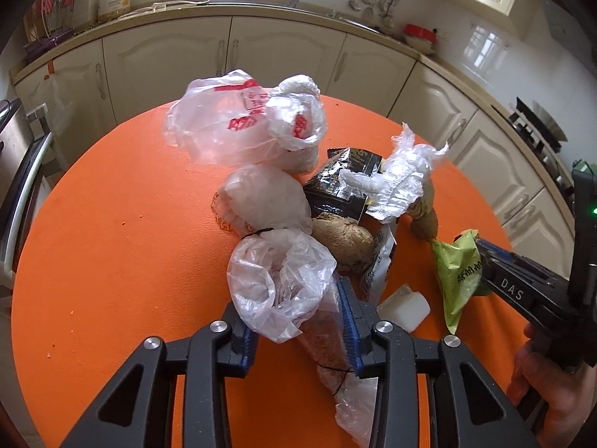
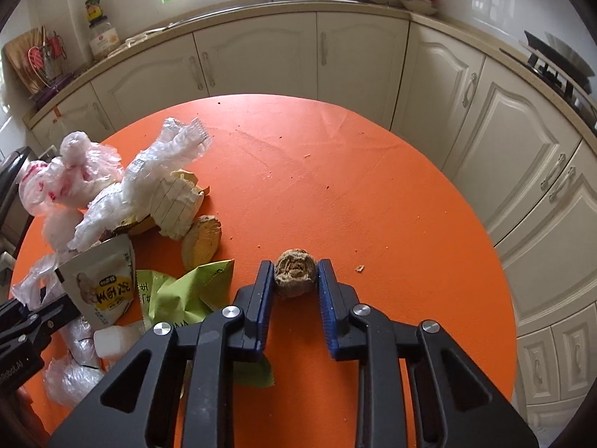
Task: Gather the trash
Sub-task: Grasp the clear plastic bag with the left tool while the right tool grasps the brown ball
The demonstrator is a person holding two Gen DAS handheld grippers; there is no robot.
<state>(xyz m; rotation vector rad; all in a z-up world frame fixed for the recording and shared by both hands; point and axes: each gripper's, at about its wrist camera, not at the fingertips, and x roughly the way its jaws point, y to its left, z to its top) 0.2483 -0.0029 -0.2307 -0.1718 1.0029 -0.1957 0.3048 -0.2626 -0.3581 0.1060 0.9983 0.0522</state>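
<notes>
A pile of trash lies on the orange table (image 1: 112, 224): a white bag with red print (image 1: 238, 119), a black packet (image 1: 343, 186), crumpled clear wrap (image 1: 399, 179), a brown lump (image 1: 343, 239) and a green wrapper (image 1: 459, 276). My left gripper (image 1: 298, 313) is shut on a clear plastic bag (image 1: 283, 283) holding brown matter. My right gripper (image 2: 295, 280) is shut on a small brown crumbly ball (image 2: 295, 274) on the table (image 2: 373, 186); it also shows in the left wrist view (image 1: 481, 261). The green wrapper (image 2: 186, 291) lies to its left.
A small white plastic piece (image 1: 403, 308) lies by the left gripper. A snack packet (image 2: 100, 283), lined paper (image 2: 175, 205) and a cut brown slice (image 2: 201, 240) sit in the pile. Cream kitchen cabinets (image 2: 354, 48) ring the table. A stove (image 2: 559, 63) is at the right.
</notes>
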